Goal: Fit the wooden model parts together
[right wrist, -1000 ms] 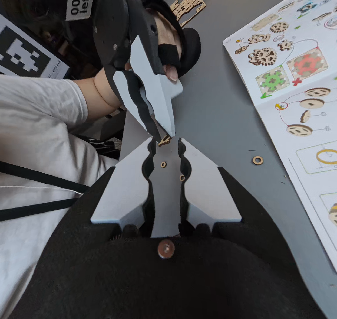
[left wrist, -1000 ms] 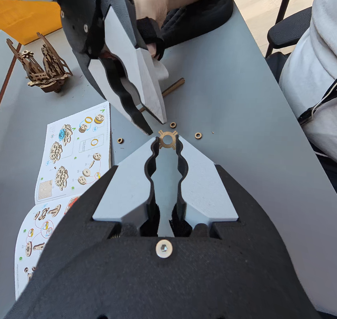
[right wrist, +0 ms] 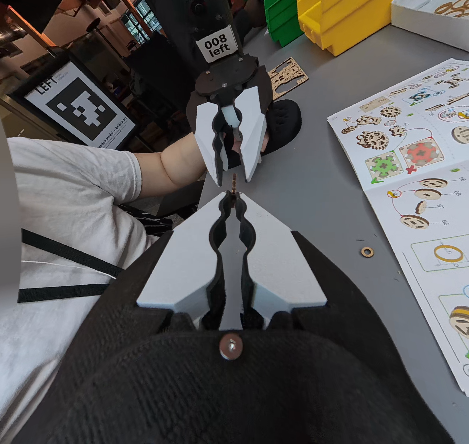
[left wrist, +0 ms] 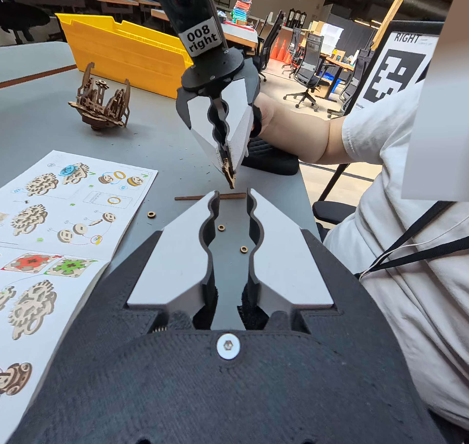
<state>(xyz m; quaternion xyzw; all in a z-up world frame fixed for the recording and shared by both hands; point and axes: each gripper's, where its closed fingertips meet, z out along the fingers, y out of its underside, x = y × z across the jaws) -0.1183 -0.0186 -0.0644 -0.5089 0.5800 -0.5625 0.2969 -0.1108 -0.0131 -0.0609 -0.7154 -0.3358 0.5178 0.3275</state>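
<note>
Wooden notched ring (right wrist: 233, 186) pinching edge-on in right gripper (right wrist: 232, 195) tips, frame centre, presenting to left gripper (left wrist: 231, 195), spread, empty. Washers (left wrist: 221, 227) lying on grey table (left wrist: 162, 137), lower centre.

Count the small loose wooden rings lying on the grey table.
3 in the left wrist view: one ring beside the instruction booklet, and two seen between the open left tool's fingers. More may be hidden under the tools.

Each gripper (left wrist: 232, 194) has a black textured body, pale grey fingers (right wrist: 255, 133), wavy black pads and a silver screw.
</note>
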